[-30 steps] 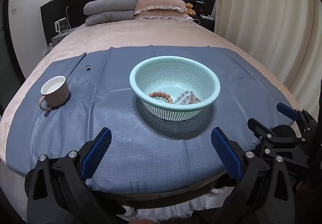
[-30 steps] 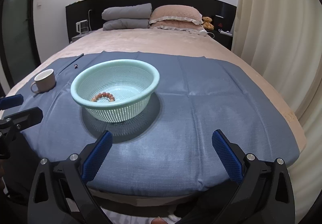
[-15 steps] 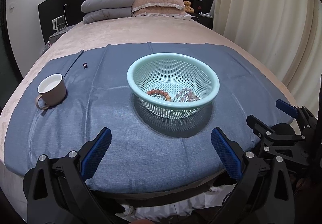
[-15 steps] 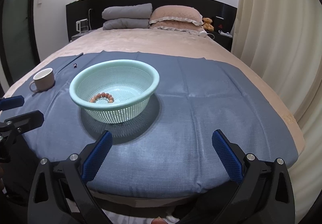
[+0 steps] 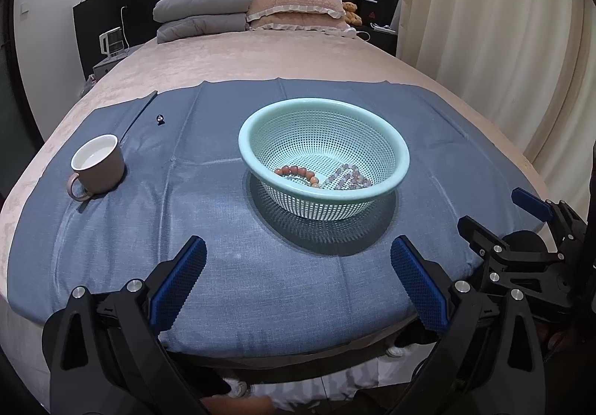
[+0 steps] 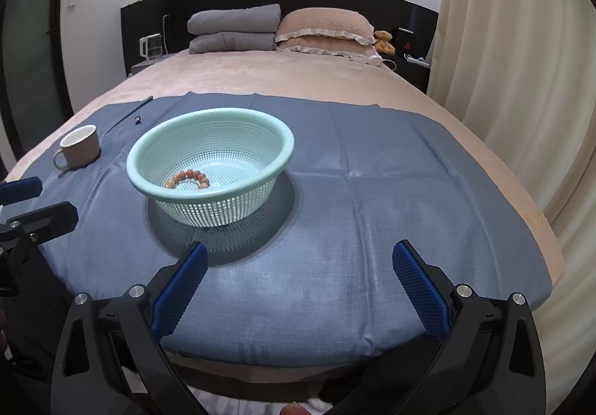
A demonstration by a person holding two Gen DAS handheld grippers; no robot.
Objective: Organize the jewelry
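A mint green perforated basket (image 5: 398,154) (image 6: 149,169) stands on a blue cloth (image 5: 260,266) (image 6: 372,191) spread over a bed. Inside it lie a bracelet of orange-brown beads (image 5: 298,172) (image 6: 188,177) and a paler grey-purple bead bracelet (image 5: 348,178). A tiny dark ring-like item (image 5: 160,119) (image 6: 137,120) lies on the cloth at the far left. My left gripper (image 5: 298,281) hangs open at the cloth's near edge, nothing between its blue pads. My right gripper (image 6: 298,284) is open too, to the right of the basket; it also shows at the right (image 5: 499,217).
A pinkish mug (image 5: 98,165) (image 6: 80,146) stands on the cloth at the left. A thin dark stick (image 5: 143,107) lies near the cloth's far left corner. Pillows (image 5: 294,10) and a folded grey quilt (image 5: 203,16) sit by the headboard. Cream curtains (image 6: 521,79) hang at the right.
Both views have drifted slightly: the left wrist view tilted down a little and shifted, so the basket sits marginally lower and left. Both grippers stay open; nothing on the cloth moved.
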